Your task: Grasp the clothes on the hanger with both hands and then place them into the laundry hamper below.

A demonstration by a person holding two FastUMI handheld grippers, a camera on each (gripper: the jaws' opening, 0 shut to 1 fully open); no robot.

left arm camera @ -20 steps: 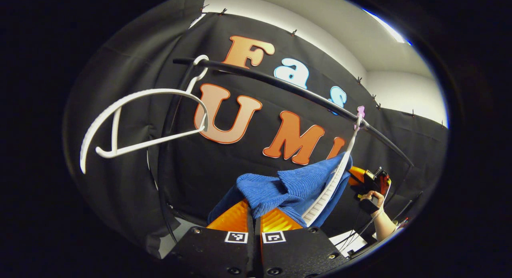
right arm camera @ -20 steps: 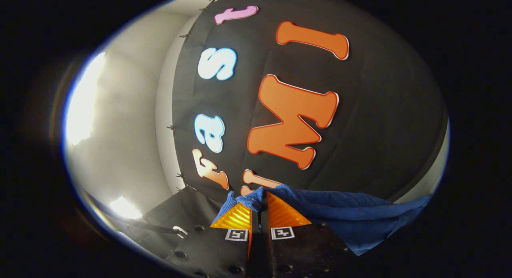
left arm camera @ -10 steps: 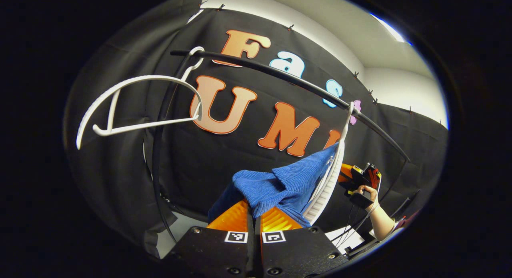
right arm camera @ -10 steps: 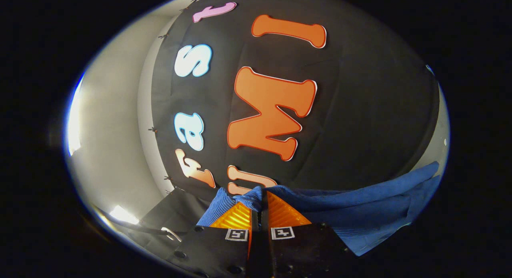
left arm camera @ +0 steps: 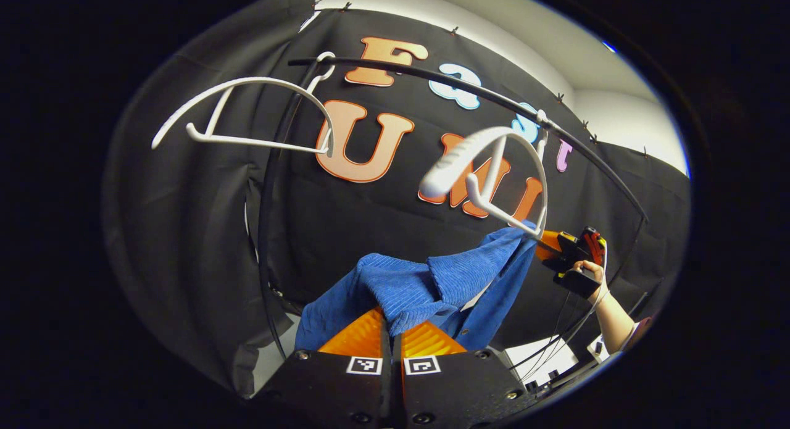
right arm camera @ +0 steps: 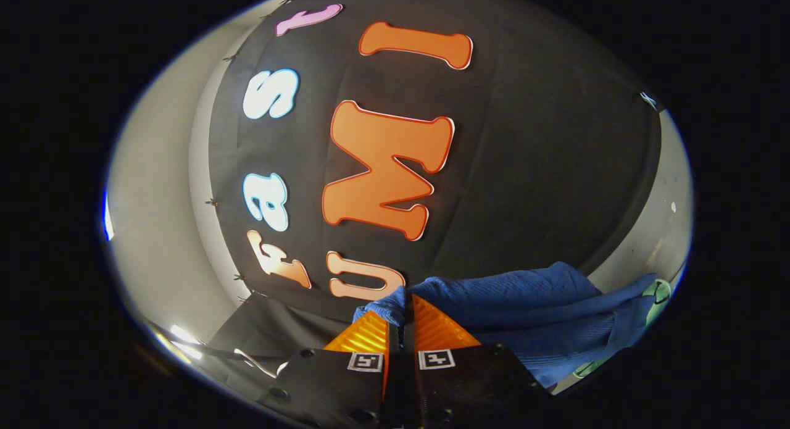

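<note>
The blue cloth [left arm camera: 432, 284] is clamped in the left claw [left arm camera: 392, 330] and hangs below a white hanger [left arm camera: 487, 170] on the rail [left arm camera: 592, 160]. Its other end [right arm camera: 506, 299] is clamped in the right claw [right arm camera: 401, 327].

Black rail [left arm camera: 432, 77]: thin curved bar running across the upper left gripper view, in front of the booth's black cloth wall [left arm camera: 185, 231].

Spare white hanger [left arm camera: 247, 117]: empty, hooked on the rail's left end, tilted.

White room wall [left arm camera: 623, 123]: above and right of the cloth.

Pale wall [right arm camera: 160, 219]: left side of the right gripper view.
</note>
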